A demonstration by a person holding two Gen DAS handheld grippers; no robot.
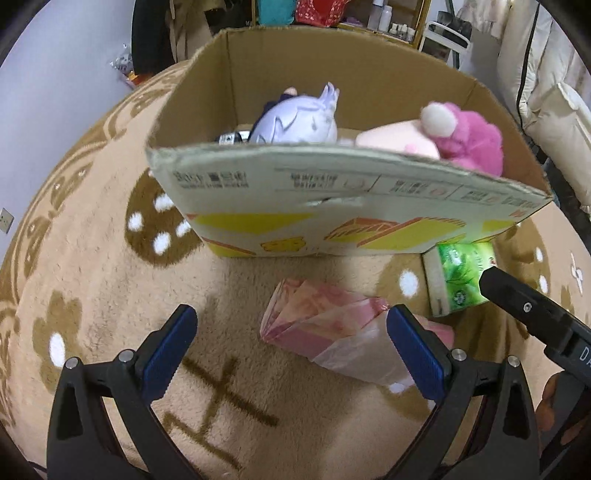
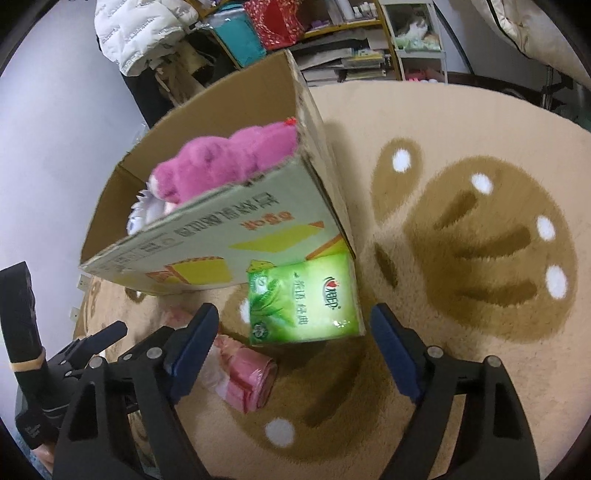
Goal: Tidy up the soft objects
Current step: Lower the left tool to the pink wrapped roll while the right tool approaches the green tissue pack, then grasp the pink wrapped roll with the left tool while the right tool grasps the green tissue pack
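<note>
A cardboard box (image 1: 332,192) (image 2: 221,236) stands on the rug and holds a pink plush (image 1: 469,140) (image 2: 221,162), a lilac plush (image 1: 295,122) and a pale peach one (image 1: 391,140). In front of it lie a crumpled pink plastic bag (image 1: 325,325) (image 2: 243,376) and a green tissue pack (image 1: 461,277) (image 2: 303,299). My left gripper (image 1: 291,321) is open just above the rug, its right finger over the pink bag. My right gripper (image 2: 295,314) is open too, with the green pack just ahead between its fingers, untouched. The right gripper's body (image 1: 524,306) shows at the left view's right edge.
A round beige rug (image 1: 92,258) (image 2: 461,129) with brown paw prints covers the floor. Behind the box are cluttered shelves (image 2: 351,48), a white padded jacket (image 2: 140,29) and a pale wall (image 1: 44,92). White bedding (image 1: 546,92) is at the right.
</note>
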